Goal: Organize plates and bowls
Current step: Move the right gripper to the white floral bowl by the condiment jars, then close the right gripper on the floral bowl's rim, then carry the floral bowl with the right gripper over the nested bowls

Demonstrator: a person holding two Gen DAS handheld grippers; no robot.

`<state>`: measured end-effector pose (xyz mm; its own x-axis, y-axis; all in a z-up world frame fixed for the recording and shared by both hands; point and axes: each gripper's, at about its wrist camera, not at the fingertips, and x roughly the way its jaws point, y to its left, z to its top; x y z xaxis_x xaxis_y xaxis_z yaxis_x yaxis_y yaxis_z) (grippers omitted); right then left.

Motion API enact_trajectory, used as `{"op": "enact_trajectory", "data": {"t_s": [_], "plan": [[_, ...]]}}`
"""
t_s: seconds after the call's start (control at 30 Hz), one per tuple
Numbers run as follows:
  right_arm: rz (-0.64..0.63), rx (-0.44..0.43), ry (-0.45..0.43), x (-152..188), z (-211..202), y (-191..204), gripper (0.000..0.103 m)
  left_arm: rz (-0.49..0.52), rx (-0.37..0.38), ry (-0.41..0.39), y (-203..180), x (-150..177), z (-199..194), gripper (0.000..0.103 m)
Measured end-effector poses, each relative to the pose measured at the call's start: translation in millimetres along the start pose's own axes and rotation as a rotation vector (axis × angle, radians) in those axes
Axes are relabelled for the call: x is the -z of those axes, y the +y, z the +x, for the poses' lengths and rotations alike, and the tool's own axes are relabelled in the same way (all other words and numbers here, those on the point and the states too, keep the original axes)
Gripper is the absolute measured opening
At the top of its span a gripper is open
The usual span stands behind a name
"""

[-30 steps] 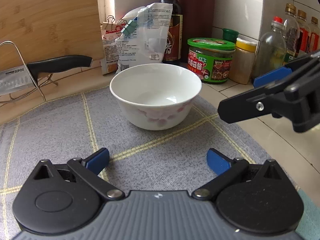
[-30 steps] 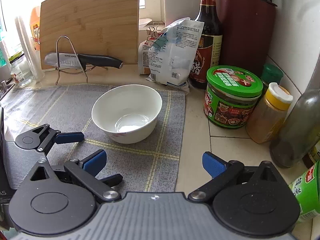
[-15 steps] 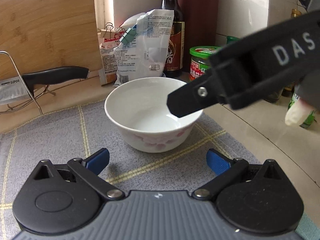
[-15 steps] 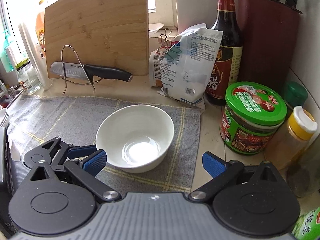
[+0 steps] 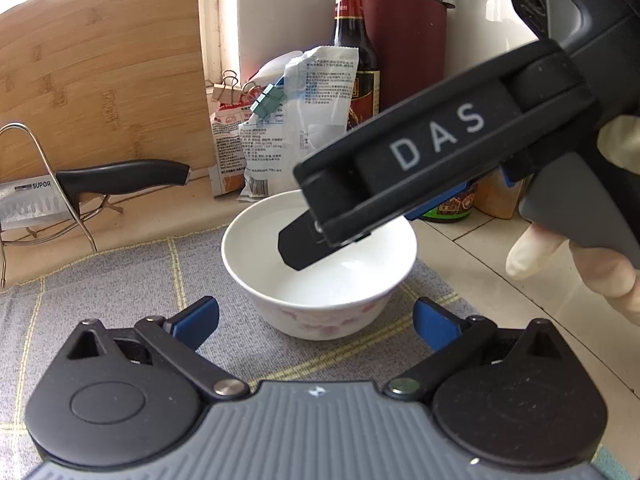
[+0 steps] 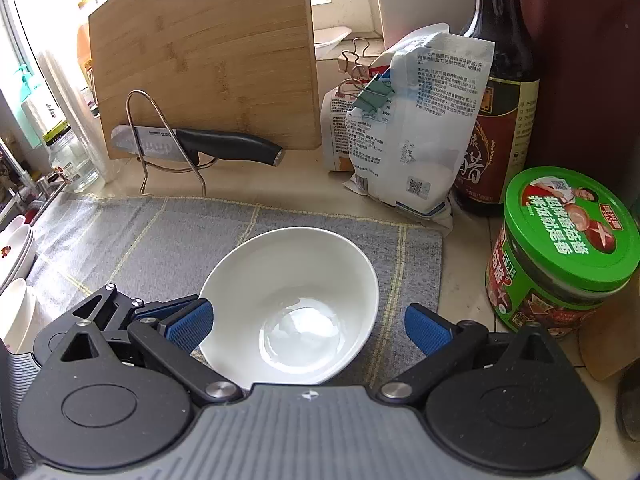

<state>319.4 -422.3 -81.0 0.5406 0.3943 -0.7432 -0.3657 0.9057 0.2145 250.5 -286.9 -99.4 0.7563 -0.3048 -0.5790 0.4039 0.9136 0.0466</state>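
Descending over the bowl (image 6: 289, 304), the right gripper (image 6: 308, 326) now straddles it: the blue pads stand wide apart on either side of the rim, gripping nothing. One second ago this gripper sat back near the mat's edge with the bowl well ahead of it; it has since moved forward and down until the bowl fills the gap between its fingers. In the left wrist view, the same gripper (image 5: 298, 246) reaches into the bowl (image 5: 320, 264) from above, one black finger tip hanging inside the rim. A gloved hand (image 5: 576, 264) holds its handle.

The left gripper (image 5: 316, 316) has closed in on the bowl's near side and is also spread wide, empty, just short of the wall.

The bowl sits upright on the grey mat (image 6: 168, 236), near its right edge, beside the green-lidded jar (image 6: 560, 256).

Judgement: the approach is complete and the bowl is not yet grasped. Closing the right fingers on the rim is the likely next step, followed by transfer toward the stacked bowls (image 6: 16, 248) at the left.
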Motion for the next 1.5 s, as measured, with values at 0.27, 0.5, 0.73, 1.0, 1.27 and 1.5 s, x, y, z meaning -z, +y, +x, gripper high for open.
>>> {"op": "enact_trajectory", "data": {"t_s": [0.27,0.5,0.73,1.0,1.27,1.5], "plan": [[-0.019,-0.046,0.019,-15.0,6.7,1.0,0.103,-0.017,0.017,-0.027,1.2,-5.2,0.7,0.102],[-0.047,-0.076,0.046,-26.7,14.9,-0.4,0.103,-0.03,0.022,-0.043,2.1,-10.1,3.7,0.102],[-0.093,-0.083,0.084,-32.4,22.4,3.7,0.099,-0.03,0.031,-0.042,5.2,-11.5,8.1,0.1],[-0.105,-0.086,0.104,-36.3,24.6,4.4,0.096,-0.011,0.055,-0.043,4.7,-11.9,7.7,0.099],[-0.112,-0.085,0.11,-35.9,25.8,5.1,0.096,0.016,0.033,-0.049,1.0,-11.0,6.7,0.102],[-0.113,-0.086,0.113,-35.4,26.1,4.9,0.096,0.015,0.031,-0.042,2.3,-11.1,8.9,0.102]]}}
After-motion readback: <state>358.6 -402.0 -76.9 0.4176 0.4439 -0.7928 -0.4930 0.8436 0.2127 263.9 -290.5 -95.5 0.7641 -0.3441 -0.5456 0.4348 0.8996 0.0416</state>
